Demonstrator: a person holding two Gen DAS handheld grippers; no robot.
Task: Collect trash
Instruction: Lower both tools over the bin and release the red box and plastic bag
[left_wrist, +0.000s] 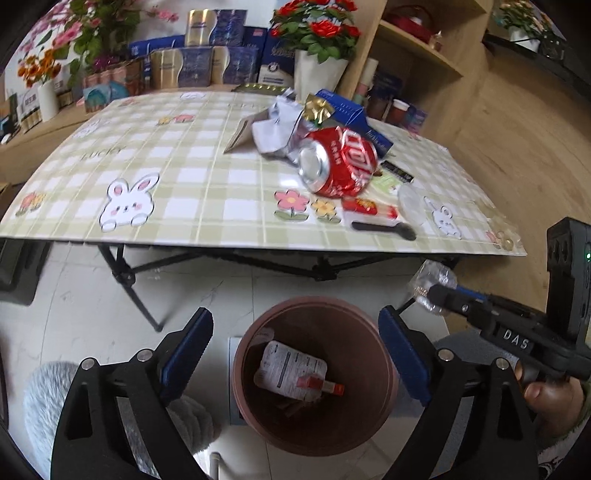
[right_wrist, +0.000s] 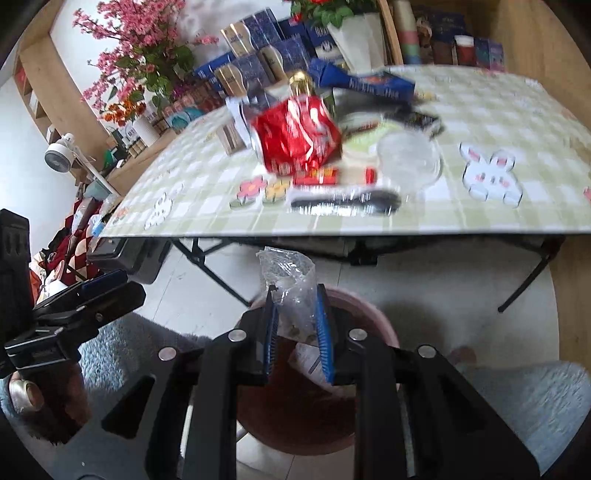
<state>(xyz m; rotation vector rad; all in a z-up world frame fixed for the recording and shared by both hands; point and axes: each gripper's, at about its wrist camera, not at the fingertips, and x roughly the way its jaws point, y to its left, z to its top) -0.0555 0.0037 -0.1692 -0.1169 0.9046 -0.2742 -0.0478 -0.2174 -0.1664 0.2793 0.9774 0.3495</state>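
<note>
my right gripper (right_wrist: 295, 325) pinched the crumpled clear wrapper (right_wrist: 290, 280) just above the near rim of the brown bin (left_wrist: 384, 354), wrapper upright; my left gripper (left_wrist: 295, 347) stood spread and empty directly over the bin.

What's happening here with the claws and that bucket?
A person is clearing trash off the checked table into a brown bin on the floor. The left claw hangs open over the bin, where a white packet already lies. The right claw grips crumpled clear plastic just above it. A crushed red can and wrappers still wait on the table.
</note>
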